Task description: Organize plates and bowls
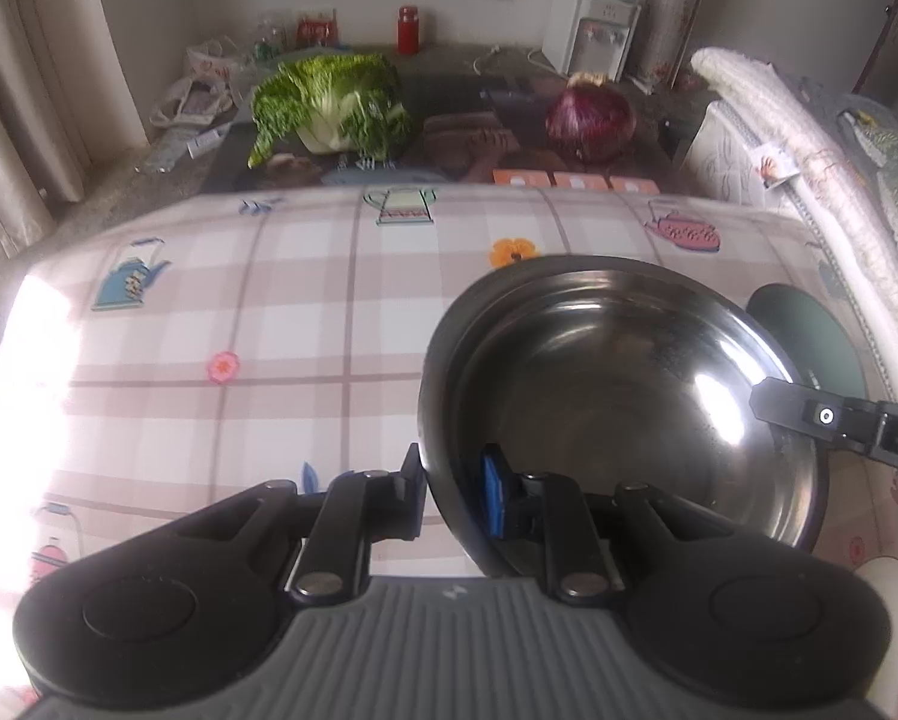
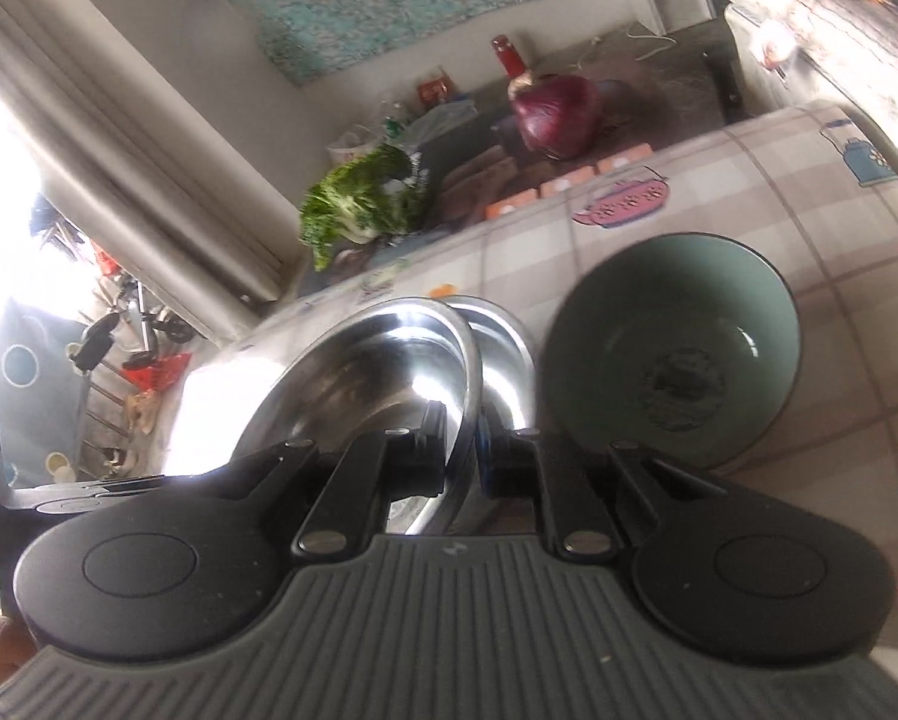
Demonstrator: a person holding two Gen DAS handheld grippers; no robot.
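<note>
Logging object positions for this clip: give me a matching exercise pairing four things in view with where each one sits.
Things:
1. steel bowl
2. green bowl
3. leafy cabbage
4. red bottle

Places:
A. by the far wall
B. rim between the left gripper fingers
C. on the checked tablecloth, ungripped
D. on the dark surface beyond the table, with the purple vegetable

Pairs: 1-B, 2-C, 3-D, 4-A
</note>
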